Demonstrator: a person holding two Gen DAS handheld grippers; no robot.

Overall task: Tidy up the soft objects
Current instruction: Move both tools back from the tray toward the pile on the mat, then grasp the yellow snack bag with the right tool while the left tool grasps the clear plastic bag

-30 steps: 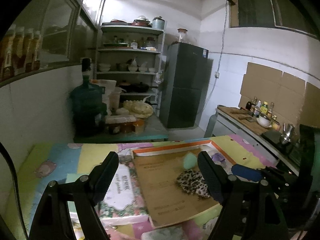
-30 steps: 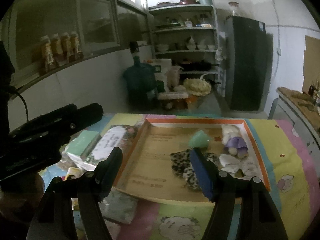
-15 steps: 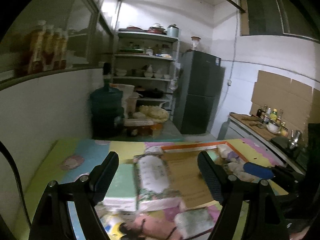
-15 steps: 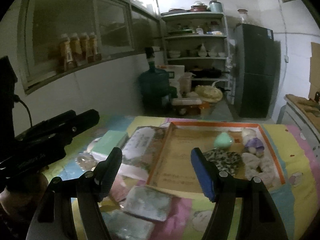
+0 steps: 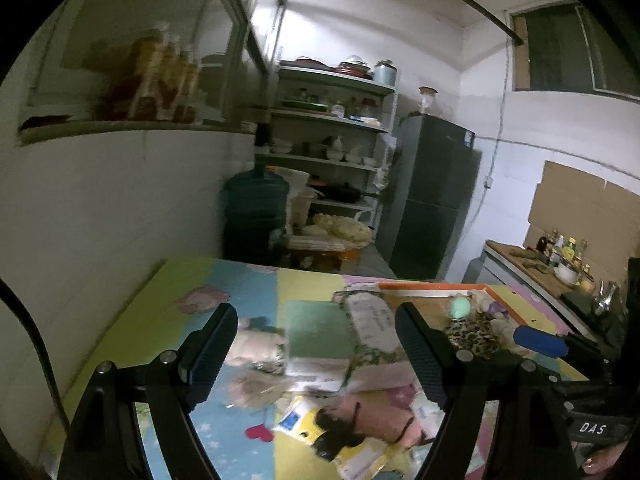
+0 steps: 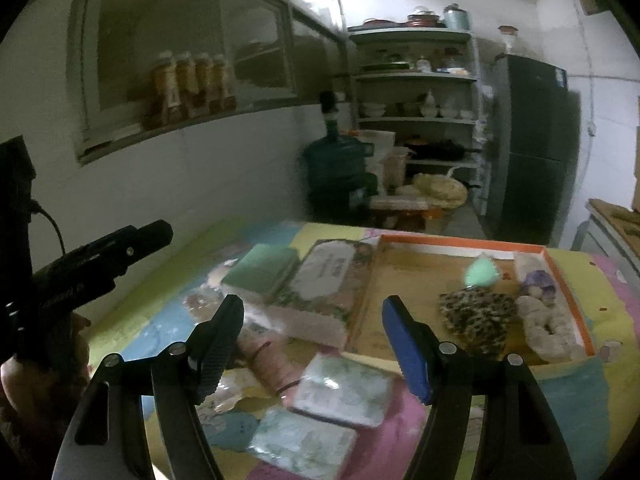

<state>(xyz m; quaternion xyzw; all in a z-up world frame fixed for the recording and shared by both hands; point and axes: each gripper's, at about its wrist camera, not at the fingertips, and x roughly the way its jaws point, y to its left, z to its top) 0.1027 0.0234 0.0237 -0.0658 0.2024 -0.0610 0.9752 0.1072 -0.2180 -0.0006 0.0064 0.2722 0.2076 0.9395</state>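
On the colourful mat, an orange-rimmed cardboard tray [image 6: 460,240] [image 5: 432,286] holds a leopard-print soft piece [image 6: 476,318] [image 5: 474,334], a mint-green one [image 6: 480,274] and white fluffy ones [image 6: 548,328]. Left of the tray lie a floral tissue pack [image 6: 328,276] [image 5: 368,316] and a green pack [image 6: 262,268] [image 5: 320,334]. Nearer are two pale tissue packets [image 6: 344,388], a pink banded soft thing [image 6: 268,360] [image 5: 376,416] and a blurred beige plush [image 5: 256,344]. My left gripper [image 5: 316,320] hovers open over the packs. My right gripper [image 6: 312,312] is open above the loose items, with nothing between its fingers.
A white wall runs along the mat's left side. Behind the mat stand a big water bottle [image 5: 256,216], open shelves of dishes [image 5: 332,152] and a dark fridge [image 5: 432,200]. A counter with bottles [image 5: 532,264] lies to the right.
Both grippers have swung left, away from the tray. The tray has slid to the right in both views, and the loose packs and plush have come into sight. Both jaws stayed wide.
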